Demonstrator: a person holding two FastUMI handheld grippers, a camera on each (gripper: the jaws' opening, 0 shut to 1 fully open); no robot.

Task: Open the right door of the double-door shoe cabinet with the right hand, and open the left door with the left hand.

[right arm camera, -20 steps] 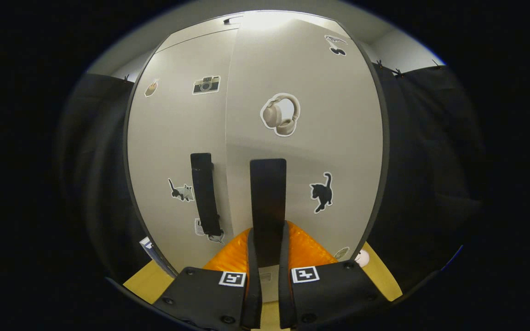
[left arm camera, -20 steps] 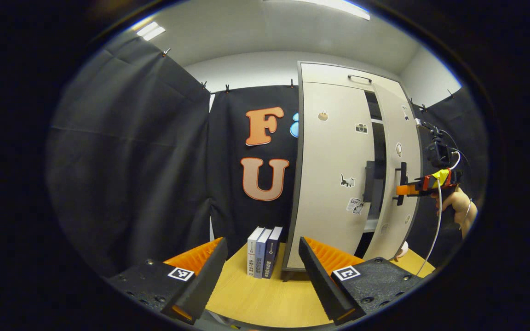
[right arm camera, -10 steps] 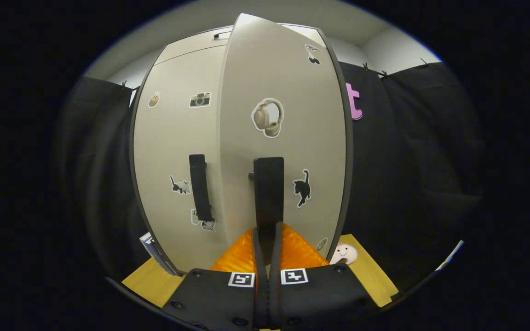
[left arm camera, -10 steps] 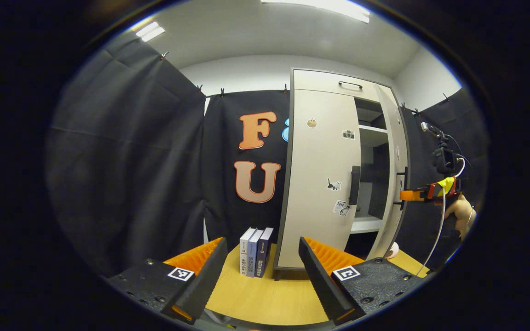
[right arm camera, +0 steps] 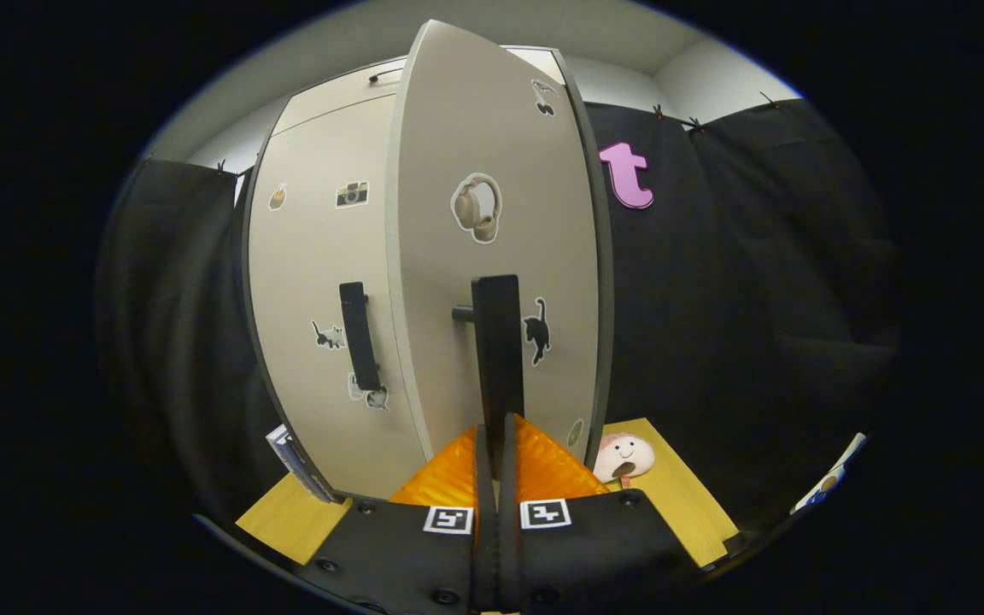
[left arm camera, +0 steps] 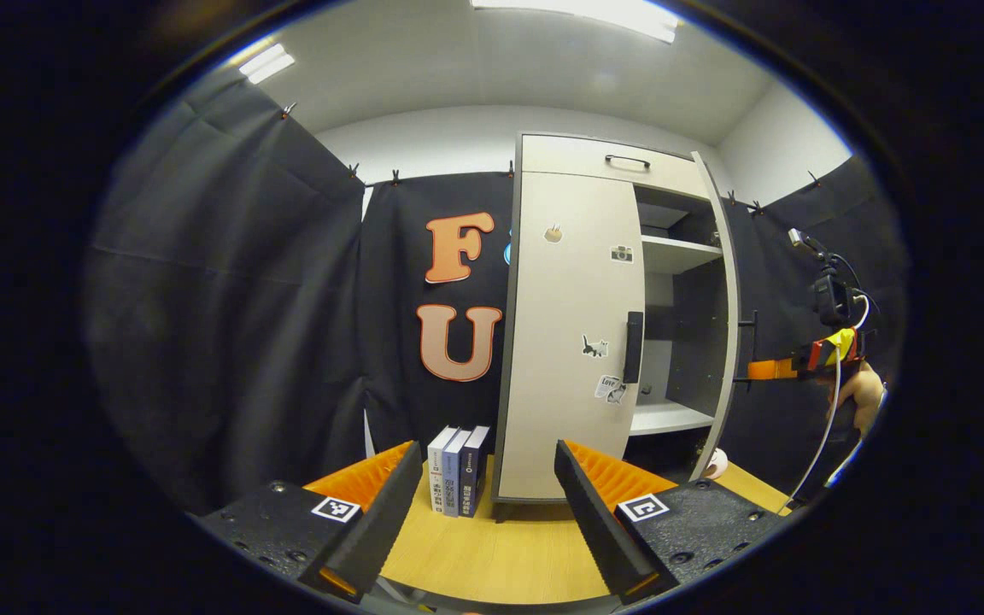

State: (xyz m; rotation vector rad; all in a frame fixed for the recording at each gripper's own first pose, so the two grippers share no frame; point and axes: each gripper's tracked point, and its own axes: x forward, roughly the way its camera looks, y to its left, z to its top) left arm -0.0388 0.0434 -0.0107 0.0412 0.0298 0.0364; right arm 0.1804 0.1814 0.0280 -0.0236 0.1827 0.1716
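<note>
Right door of shoe cabinet swung further out than a second ago, right tongs clamped on its handle; first half of the task judged nearly complete. Left door closed, handle untouched, left tongs spread wide and holding nothing, well short above the table. Exposed shelves apparently bare; lower compartment too dark to tell.
</note>
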